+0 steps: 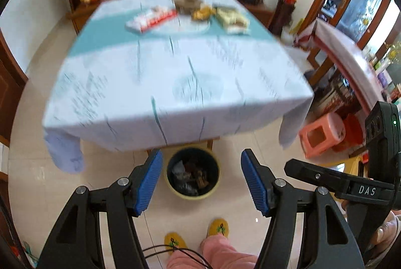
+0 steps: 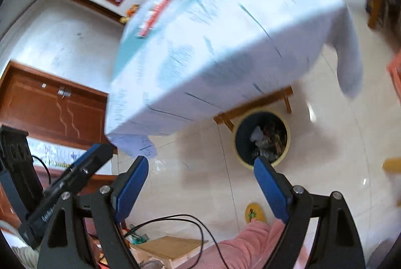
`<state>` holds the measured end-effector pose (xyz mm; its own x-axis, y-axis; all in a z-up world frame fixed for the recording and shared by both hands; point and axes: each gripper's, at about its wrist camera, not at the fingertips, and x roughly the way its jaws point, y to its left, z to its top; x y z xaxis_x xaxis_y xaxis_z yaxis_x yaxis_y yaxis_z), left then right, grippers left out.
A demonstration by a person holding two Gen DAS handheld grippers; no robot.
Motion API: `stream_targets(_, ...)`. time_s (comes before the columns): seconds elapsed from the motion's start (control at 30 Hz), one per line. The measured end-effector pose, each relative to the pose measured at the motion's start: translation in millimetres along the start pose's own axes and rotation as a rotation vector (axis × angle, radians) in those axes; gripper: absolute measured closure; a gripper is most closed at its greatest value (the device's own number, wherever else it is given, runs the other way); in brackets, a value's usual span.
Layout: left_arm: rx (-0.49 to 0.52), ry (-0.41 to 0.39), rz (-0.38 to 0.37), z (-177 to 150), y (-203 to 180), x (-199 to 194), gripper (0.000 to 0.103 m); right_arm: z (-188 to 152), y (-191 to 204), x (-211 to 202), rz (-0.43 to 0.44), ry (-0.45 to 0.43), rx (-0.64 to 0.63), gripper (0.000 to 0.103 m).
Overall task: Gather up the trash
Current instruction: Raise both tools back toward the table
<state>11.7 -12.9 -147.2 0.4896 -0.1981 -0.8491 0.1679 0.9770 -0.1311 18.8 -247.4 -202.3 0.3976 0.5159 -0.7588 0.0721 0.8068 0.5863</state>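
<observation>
1. The left gripper (image 1: 201, 180), black-armed with blue ribbed pads, is held wide apart with nothing between its fingers; the floor is seen through the gap.
2. The round yellow-rimmed trash bin with a dark liner (image 1: 193, 172) is seen between the left gripper's pads, on the pale tiled floor (image 1: 263, 146), just under the near edge of the table. Crumpled wrappers are seen inside it.
3. In the right wrist view the same bin (image 2: 262, 138) lies at about 1 o'clock from the right gripper (image 2: 201, 183), its rim just beyond the right-hand pad.
4. The right gripper is likewise spread wide and holds nothing.
5. The table covered with a white and light-blue patterned cloth (image 1: 175, 73) fills the upper middle of the left view, blurred by motion.
6. At the table's far end, toward 12 o'clock, several items of litter are seen: a flat red-and-white package (image 1: 151, 19), a yellow crumpled wrapper (image 1: 203, 13) and a pale green-and-white packet (image 1: 231, 19). Behind the yellow wrapper a brown object is seen, too blurred to identify.
7. A pink plastic stool (image 1: 322, 138) stands on the floor at 3 o'clock of the table.
8. Yellow slippers (image 1: 219, 227) and pink trousers are seen at 6 o'clock.
</observation>
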Motion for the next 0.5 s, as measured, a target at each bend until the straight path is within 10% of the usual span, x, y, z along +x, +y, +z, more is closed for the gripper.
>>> stream_targets(0.5,-0.058,-0.257,0.111,75,7,-139,0.007,63,86,-87,0.072,-0.186,-0.33,0.016)
